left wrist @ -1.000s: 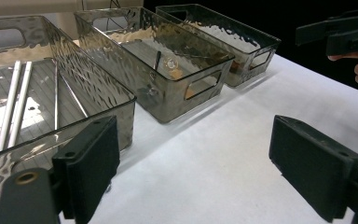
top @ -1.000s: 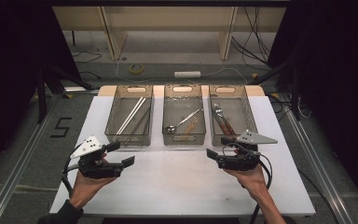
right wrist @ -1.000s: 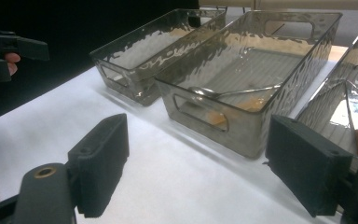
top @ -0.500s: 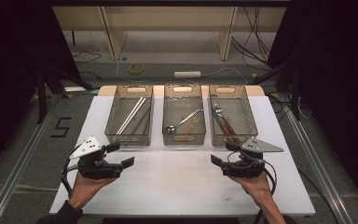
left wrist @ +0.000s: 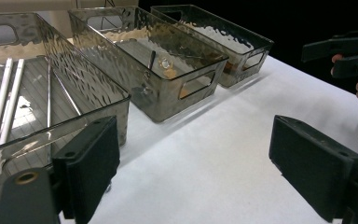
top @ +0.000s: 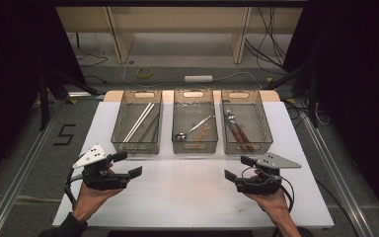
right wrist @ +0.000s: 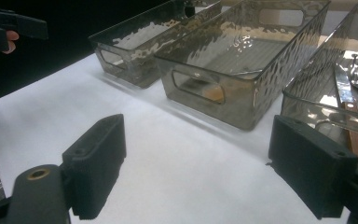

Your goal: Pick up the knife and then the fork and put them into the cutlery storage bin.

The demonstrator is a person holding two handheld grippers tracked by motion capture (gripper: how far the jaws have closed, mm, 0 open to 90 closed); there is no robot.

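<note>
Hammered smoky walls are blurring what is lying in the three bins along the tabletop's far edge: the left bin (top: 137,122) is holding pale chopsticks (top: 139,121), the middle bin (top: 194,121) a spoon (top: 191,130) over something orange that is hard to make out, the right bin (top: 243,122) a fork and wooden-handled pieces (top: 236,127). The left gripper (top: 127,165) and right gripper (top: 236,168) are hovering near the tabletop's near corners — jaws spread, pinching nothing — each just short of its nearest bin.
</note>
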